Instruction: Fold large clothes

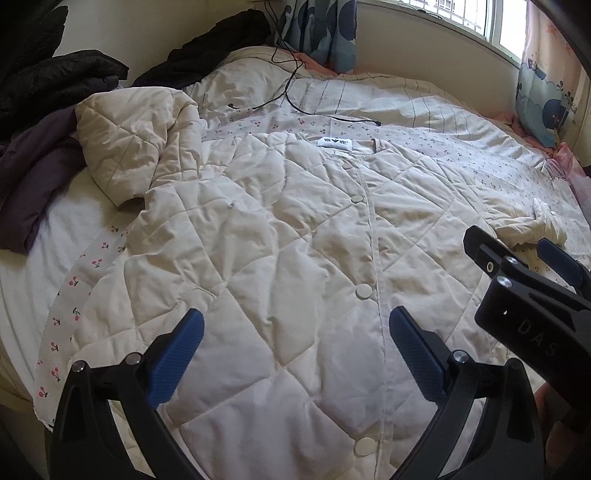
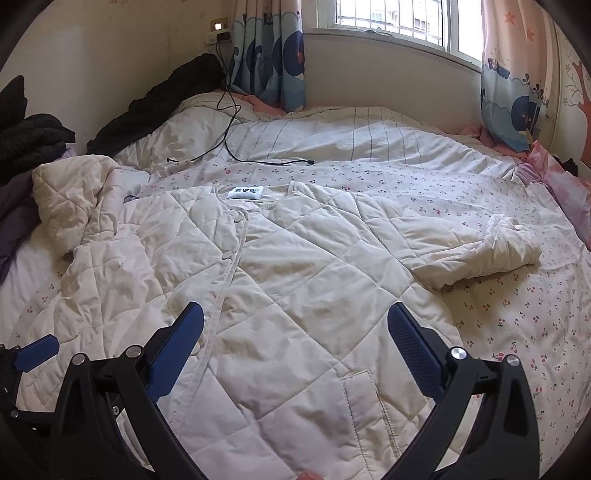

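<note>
A cream quilted jacket [image 1: 280, 236] lies spread front-up on the bed, buttoned, collar label away from me; it also shows in the right wrist view [image 2: 295, 280]. Its left sleeve [image 1: 129, 144] is bunched up at the far left, its right sleeve [image 2: 491, 247] lies crumpled to the right. My left gripper [image 1: 295, 332] is open and empty above the jacket's lower front. My right gripper [image 2: 295, 328] is open and empty above the lower right front, near a pocket [image 2: 365, 402]. The right gripper also shows in the left wrist view [image 1: 513, 247].
The bed has a cherry-print sheet [image 2: 517, 325] and a striped quilt [image 2: 369, 129] behind. A black cable [image 2: 236, 147] lies beyond the collar. Dark clothes [image 1: 48, 85] are piled at the far left. Curtains [image 2: 273, 55] and a window [image 2: 391, 14] stand at the back.
</note>
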